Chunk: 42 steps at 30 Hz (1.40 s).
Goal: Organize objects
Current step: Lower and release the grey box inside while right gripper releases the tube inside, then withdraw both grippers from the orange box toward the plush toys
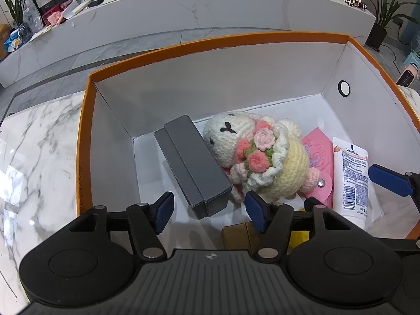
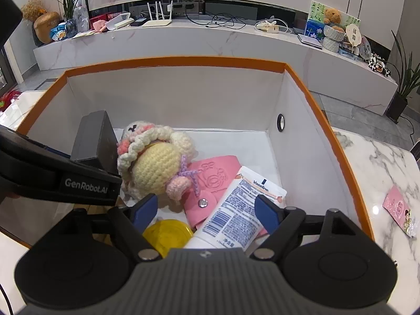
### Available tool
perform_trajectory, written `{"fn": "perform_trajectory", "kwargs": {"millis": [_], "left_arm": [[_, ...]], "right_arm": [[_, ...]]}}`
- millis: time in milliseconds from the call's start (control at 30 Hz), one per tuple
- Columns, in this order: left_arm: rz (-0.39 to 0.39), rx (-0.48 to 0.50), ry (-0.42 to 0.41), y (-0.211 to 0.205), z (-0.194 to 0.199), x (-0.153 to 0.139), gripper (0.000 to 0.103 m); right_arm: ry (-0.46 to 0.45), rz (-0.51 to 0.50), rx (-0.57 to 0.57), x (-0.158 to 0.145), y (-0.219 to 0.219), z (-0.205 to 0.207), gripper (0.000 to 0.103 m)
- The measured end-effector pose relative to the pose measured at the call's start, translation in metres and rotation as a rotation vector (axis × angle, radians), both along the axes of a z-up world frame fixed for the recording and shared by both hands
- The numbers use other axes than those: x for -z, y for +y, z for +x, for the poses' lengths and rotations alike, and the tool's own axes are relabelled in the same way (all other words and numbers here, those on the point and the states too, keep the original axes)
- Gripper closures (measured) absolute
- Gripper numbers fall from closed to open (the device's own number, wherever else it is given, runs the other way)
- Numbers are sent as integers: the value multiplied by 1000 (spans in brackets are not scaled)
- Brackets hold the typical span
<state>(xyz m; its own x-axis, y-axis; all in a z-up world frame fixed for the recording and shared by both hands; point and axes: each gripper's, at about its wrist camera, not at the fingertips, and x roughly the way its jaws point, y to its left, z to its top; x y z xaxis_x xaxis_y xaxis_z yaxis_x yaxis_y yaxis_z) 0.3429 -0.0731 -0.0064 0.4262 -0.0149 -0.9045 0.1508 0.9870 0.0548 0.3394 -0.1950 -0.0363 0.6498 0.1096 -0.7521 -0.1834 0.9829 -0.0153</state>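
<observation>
A large orange box [image 1: 84, 136] [image 2: 338, 147] with white inner walls holds everything. Inside it, a grey box [image 1: 191, 168] [image 2: 94, 136] leans beside a crocheted bunny [image 1: 252, 152] [image 2: 155, 168]. A pink pouch [image 1: 317, 155] [image 2: 210, 178] lies under a white Vaseline tube [image 1: 350, 178] [image 2: 236, 210]. My left gripper [image 1: 210, 210] is open, its blue pads either side of the grey box's near end without touching it. My right gripper [image 2: 206, 210] is open just above the tube and pouch. A yellow round lid [image 2: 168, 232] and a brown carton [image 1: 236, 233] sit at the box's near wall.
The orange box stands on a marble table [image 1: 34, 157] [image 2: 388, 173]. A pink card [image 2: 399, 210] lies on the table to the right of the box. Behind is a long white bench [image 1: 210, 8] with routers, cables, toys and potted plants.
</observation>
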Motion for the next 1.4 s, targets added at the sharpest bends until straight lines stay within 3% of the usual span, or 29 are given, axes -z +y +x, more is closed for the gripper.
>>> {"fn": "perform_trajectory", "kwargs": {"millis": [133, 600, 700, 967, 1400], "left_arm": [[-4, 4, -1, 0, 3, -1, 29], [-2, 2, -42, -4, -3, -14, 28], [10, -6, -65, -5, -6, -18, 22], [6, -24, -100, -3, -19, -31, 18], [17, -62, -162, 5, -40, -50, 17]], "right_arm": [[-13, -11, 3, -2, -2, -1, 16], [-55, 12, 6, -12, -7, -6, 13], [-69, 21, 7, -17, -8, -10, 13], [-107, 34, -3, -33, -11, -24, 13], [-137, 17, -9, -54, -16, -39, 11]]}}
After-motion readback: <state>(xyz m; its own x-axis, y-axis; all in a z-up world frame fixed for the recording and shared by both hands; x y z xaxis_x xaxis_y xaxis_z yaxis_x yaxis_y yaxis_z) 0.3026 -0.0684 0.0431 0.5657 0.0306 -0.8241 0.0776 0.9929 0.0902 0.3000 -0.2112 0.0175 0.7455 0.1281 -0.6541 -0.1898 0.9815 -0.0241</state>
